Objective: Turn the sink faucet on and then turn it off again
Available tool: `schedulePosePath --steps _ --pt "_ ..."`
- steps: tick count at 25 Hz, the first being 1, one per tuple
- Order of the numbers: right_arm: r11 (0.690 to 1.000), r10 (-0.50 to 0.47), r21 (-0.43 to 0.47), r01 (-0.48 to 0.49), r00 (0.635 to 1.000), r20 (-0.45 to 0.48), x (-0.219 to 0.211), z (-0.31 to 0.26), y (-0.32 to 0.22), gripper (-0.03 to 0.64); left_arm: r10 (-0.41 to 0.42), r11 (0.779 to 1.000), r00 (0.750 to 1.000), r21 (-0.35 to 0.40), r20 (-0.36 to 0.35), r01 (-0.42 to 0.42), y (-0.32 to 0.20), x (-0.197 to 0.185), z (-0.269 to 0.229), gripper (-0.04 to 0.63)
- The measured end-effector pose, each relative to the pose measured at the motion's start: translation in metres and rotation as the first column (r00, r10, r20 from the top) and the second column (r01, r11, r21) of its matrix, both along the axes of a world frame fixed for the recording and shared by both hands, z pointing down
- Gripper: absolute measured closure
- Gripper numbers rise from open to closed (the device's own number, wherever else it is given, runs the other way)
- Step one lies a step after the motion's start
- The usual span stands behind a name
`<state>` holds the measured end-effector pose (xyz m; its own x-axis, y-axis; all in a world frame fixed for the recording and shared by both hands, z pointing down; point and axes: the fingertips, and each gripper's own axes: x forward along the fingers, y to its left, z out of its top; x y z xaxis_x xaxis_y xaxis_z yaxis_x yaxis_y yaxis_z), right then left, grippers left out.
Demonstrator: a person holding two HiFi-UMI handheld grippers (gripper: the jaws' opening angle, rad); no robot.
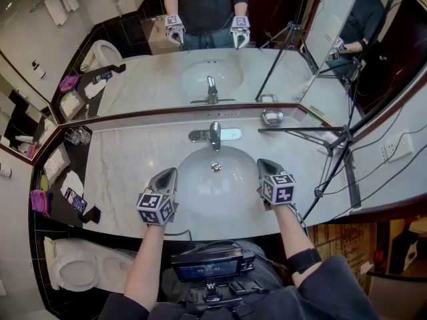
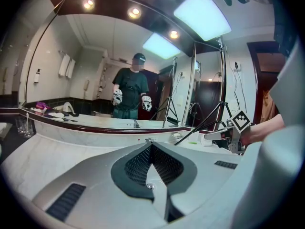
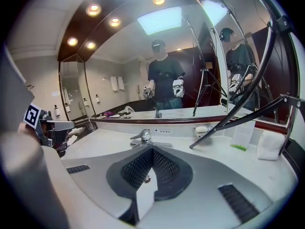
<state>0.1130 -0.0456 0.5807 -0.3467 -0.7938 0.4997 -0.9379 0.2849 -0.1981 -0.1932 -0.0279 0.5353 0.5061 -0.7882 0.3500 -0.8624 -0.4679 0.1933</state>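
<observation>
**Head view: two shut grippers at the front of the basin, faucet dry at the back**

In the left gripper view, the left gripper [image 2: 150, 143] has its jaws closed tight together with nothing between them. The right gripper [image 3: 151, 150] is the same in its own view, pads meeting and empty. From above, the left gripper [image 1: 171, 172] and the right gripper [image 1: 261, 163] hang over the near rim of the sink [image 1: 200, 202], one to each side of the bowl. Neither touches anything.

The faucet [image 1: 215, 136] stands at the back of the sink, centred under the mirror [image 1: 200, 39] and well apart from both grippers. In the right gripper view it shows just past the jaw tips, the faucet [image 3: 141, 137] with its lever lying low. I see no water falling from the spout, and the drain [image 1: 215, 167] looks dry.

To my eye, a closed tap with both grippers clear of it fits two stages. Either the lever is waiting to be lifted, or it has been lifted and pushed back down. Nothing here settles which, so I name no next move.
</observation>
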Motion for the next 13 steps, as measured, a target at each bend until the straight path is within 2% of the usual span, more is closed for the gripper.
schedulePosePath --steps 13 --pt "1.0 -0.001 -0.004 0.001 1.0 0.0 -0.0025 0.0028 0.006 0.603 -0.014 1.0 1.0 -0.001 0.0 0.014 0.0093 -0.005 0.0009 0.595"
